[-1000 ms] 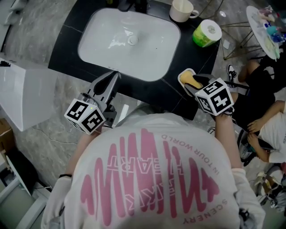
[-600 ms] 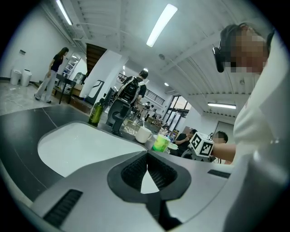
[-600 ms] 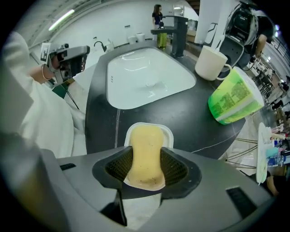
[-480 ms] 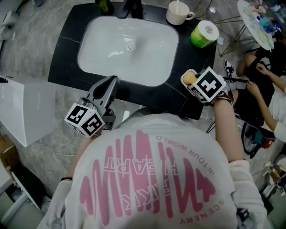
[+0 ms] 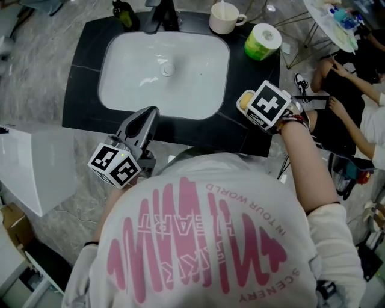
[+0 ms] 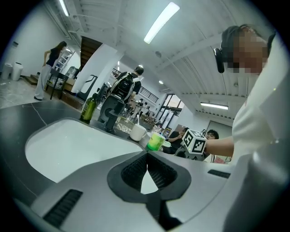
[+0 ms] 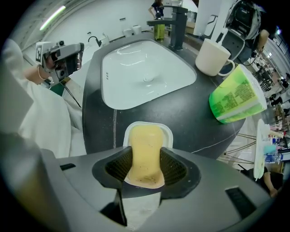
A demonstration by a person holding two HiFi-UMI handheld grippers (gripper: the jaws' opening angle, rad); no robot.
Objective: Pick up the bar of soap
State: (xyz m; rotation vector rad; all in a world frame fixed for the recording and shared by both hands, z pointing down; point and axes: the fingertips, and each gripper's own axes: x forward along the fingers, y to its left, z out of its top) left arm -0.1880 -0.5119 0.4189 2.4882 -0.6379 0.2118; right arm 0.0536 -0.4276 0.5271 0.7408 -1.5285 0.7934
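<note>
Setting: black stone bench (image 5: 84, 72) with a white sink (image 5: 198, 96) set into it, on a grey marble floor, seen from above the person's shoulders.
Right tool (image 7: 146, 165): clenched on the bar of soap (image 7: 145, 149); both ribbed pads press its long sides near its nearer end.
Bar of soap: pale yellow, lengthways between the right tool's jaws and pointing away from it, over the white soap dish (image 7: 168, 130). Whether it is lifted clear of the dish cannot be told.
Soap dish: directly under and just ahead of the right tool, at the bench's near right corner.
Sink from the right tool: ahead and slightly left, beyond the dish.
Mug (image 5: 224, 18): white, far ahead and to the right of the right tool, at the bench's back edge.
Green roll (image 5: 262, 41): ahead and right of the right tool, near the mug.
Faucet (image 5: 162, 15): dark, behind the sink, straight ahead of the right tool.
Green bottle (image 5: 123, 12): just left of the faucet.
Left tool (image 6: 147, 170): jaws closed tip to tip with nothing between them, over the bench's near edge, with the sink straight ahead of it.
</note>
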